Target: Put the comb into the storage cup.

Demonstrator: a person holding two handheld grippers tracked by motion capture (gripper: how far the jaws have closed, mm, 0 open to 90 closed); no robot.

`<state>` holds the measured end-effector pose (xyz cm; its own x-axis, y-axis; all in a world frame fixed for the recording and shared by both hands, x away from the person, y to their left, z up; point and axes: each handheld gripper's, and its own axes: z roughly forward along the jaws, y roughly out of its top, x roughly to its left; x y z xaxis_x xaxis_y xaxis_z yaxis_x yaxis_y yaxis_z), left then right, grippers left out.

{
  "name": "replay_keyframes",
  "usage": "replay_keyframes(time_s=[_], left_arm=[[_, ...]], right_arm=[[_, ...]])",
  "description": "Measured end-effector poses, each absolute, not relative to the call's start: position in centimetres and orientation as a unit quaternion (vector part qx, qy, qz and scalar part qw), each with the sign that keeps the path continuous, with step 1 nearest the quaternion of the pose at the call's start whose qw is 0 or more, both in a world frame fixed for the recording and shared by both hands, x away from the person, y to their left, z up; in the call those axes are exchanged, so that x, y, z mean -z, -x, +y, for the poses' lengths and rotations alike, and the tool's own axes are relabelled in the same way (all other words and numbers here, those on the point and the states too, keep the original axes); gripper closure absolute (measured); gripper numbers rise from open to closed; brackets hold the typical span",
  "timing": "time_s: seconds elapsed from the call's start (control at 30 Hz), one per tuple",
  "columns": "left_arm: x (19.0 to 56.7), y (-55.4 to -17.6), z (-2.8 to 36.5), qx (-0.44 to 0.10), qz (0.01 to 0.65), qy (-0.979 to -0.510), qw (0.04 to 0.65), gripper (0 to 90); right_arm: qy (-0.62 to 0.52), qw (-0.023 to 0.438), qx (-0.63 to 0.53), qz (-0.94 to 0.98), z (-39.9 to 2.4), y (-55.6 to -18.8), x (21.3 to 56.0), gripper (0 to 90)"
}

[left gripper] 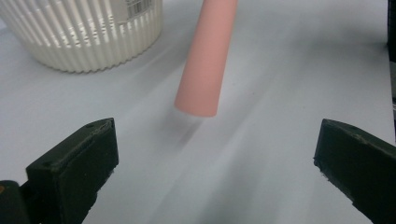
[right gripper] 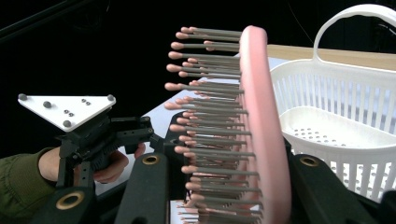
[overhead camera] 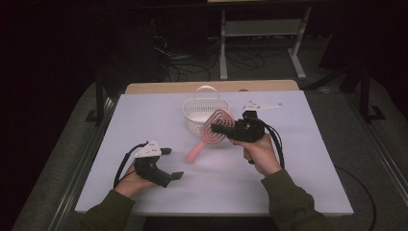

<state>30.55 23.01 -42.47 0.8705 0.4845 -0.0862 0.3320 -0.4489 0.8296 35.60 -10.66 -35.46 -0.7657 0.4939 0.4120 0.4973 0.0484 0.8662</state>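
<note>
Left gripper (overhead camera: 166,164), at 8 o'clock on the table (overhead camera: 298,183): jaws spread wide, nothing between them; in its own view the brush's handle tip (left gripper: 198,93) hangs just ahead, clear of both jaws.

Brush (overhead camera: 211,132), near table centre: pink, head up at 1 o'clock, handle slanting down toward 7 o'clock. Handle end looks lifted off the table; shadow is faint, so not certain.

Right gripper (overhead camera: 219,129), at 3 o'clock of the brush: jaws clamped on the brush head (right gripper: 254,135), bristles facing the left hand.

Basket (overhead camera: 192,120), at 12 o'clock, just behind the brush head: white, empty.

Status, as judged: brush gripped and raised by the right alone. Left to do: carry it over the rim, release it in the basket.
</note>
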Motion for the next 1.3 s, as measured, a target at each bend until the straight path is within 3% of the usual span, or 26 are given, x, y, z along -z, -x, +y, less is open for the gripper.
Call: replay_keyframes(time_s=[0.6, 1.3], left_arm=[[43.5, -29.3, 25.5, -0.093, 0.248, -0.854, 0.449, 0.0], [43.8, -29.4, 25.4, -0.090, 0.244, -0.865, 0.428, 0.0]], right_arm=[[0.346, -0.004, 0.603, -0.719, -11.1, -35.6, 35.2, 62.8], [0.345, -0.007, 0.620, -0.705, -11.6, -36.0, 33.9, 62.8]])
